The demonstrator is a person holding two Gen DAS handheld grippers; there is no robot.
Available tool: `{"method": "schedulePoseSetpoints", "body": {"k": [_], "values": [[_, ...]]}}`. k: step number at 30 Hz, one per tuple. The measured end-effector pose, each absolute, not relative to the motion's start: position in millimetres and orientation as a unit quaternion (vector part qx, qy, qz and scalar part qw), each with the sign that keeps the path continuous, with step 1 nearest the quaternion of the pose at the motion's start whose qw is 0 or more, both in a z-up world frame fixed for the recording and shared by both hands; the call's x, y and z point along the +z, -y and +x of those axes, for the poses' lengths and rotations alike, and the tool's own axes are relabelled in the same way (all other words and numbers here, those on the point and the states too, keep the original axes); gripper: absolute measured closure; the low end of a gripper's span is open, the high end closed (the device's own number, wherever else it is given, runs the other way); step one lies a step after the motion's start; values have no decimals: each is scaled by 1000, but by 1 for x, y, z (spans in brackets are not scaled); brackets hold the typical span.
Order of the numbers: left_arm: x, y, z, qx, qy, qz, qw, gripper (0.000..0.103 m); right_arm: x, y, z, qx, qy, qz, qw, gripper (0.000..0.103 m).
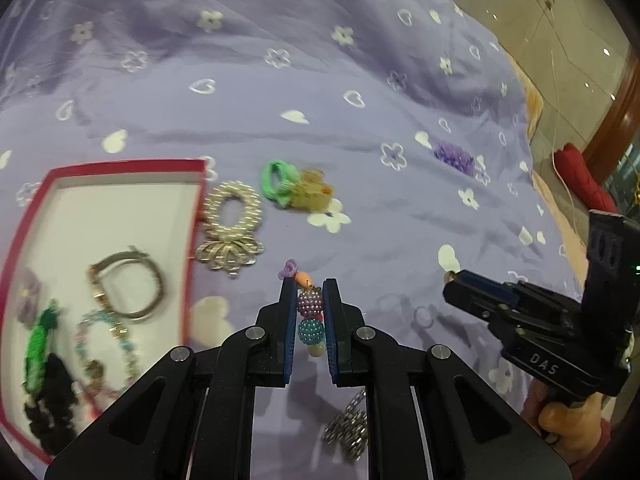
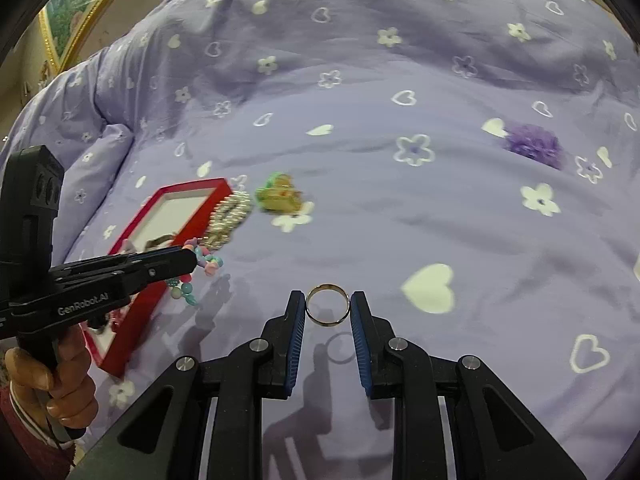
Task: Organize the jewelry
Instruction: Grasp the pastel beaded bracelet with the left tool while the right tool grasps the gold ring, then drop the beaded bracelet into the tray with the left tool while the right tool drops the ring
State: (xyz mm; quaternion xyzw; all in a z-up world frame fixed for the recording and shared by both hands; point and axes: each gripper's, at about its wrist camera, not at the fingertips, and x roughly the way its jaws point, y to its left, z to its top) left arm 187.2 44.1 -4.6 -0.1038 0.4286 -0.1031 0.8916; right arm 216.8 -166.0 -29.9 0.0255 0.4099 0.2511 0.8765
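My left gripper (image 1: 308, 286) is shut on a beaded bracelet (image 1: 309, 312) of purple, teal and pastel beads, lifted off the purple bedspread; the same bracelet (image 2: 206, 262) dangles from that gripper (image 2: 194, 258) in the right wrist view. My right gripper (image 2: 327, 300) is shut on a thin gold ring (image 2: 327, 305), held above the cloth with its shadow below. A red jewelry box (image 1: 120, 166) with a white inside lies at the left and holds a bangle (image 1: 128, 284), a beaded chain (image 1: 108, 340) and green and black pieces. The box (image 2: 172, 190) sits behind the left gripper.
Beside the box lie a pearl hair tie with a bow (image 1: 232, 220) and a green ring with a yellow charm (image 1: 296, 186). A purple flower piece (image 1: 454, 156) rests far right. A silver chain (image 1: 348, 432) lies under my left gripper. The bed's edge and floor are at upper right.
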Motion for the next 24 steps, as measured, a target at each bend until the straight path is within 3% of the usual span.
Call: {"method": "schedulePoseSetpoints", "body": {"k": [24], "values": [[17, -163, 147, -16, -387, -170, 906, 92, -6, 40, 206, 361, -401, 8, 842, 80]]}}
